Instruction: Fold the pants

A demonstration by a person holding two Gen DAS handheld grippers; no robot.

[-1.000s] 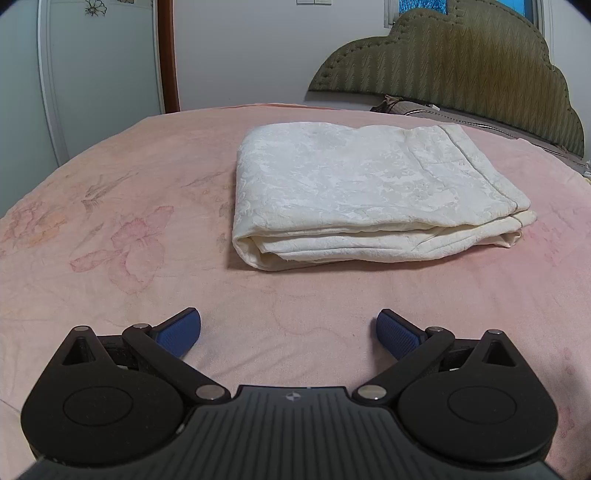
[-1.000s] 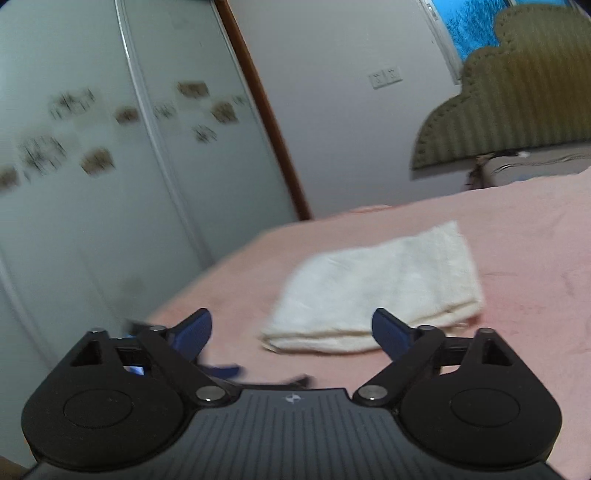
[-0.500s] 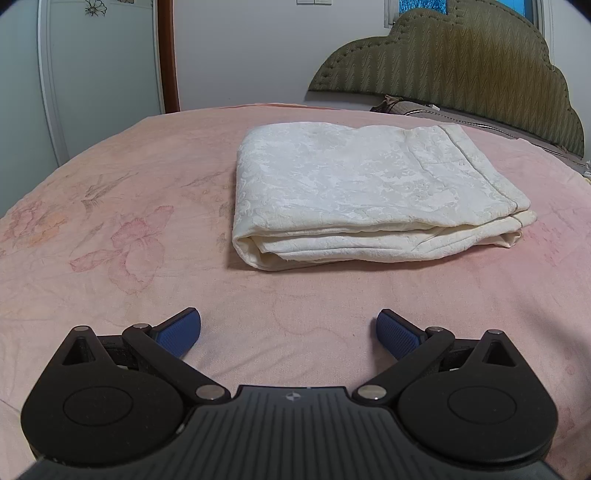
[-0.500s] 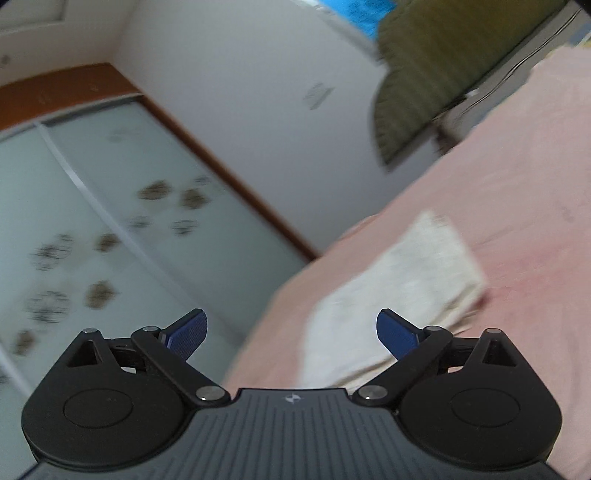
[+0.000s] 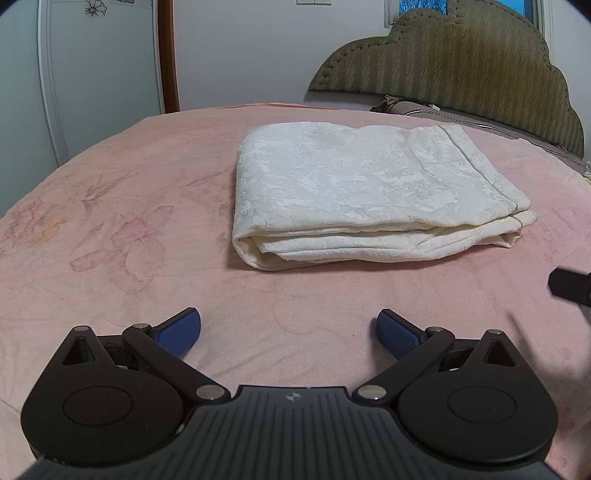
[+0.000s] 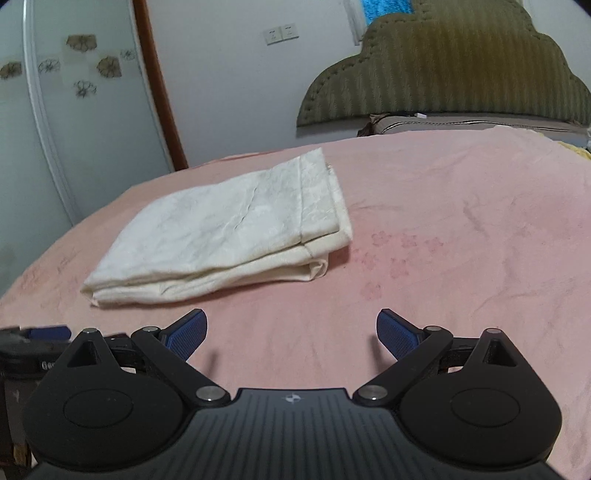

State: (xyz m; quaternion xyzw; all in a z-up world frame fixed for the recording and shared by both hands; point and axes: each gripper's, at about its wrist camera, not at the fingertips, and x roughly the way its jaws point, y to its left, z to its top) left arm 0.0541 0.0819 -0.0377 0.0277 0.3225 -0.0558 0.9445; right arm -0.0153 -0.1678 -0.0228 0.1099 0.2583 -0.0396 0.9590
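- On the pink bedspread (image 5: 110, 206), seen from the left wrist, the pants (image 5: 365, 192) lie as a neat cream bundle of several stacked layers, toward the headboard end and a little off the middle of the bed.
- The left gripper (image 5: 289, 332) hovers low over the near edge of the bed with its blue pads spread wide and nothing between them, well apart from the bundle.
- The folding looks done, to my eye: edges are squared and no leg trails out, so little seems left beyond tidying or withdrawing.
- At the right border a dark piece of the other tool (image 5: 569, 286) pokes in; the padded headboard (image 5: 461, 59) and a wardrobe door (image 5: 92, 74) stand behind.
- From the right wrist, the same pants (image 6: 229, 232) sit ahead and to the left, hemmed end turned to the bed's middle.
- The right gripper (image 6: 291, 332) is likewise spread and empty, short of the cloth.
- Bare bedspread lies between each tool and the bundle; nothing blocks the way.
- A light switch (image 6: 281, 33) shows on the wall.
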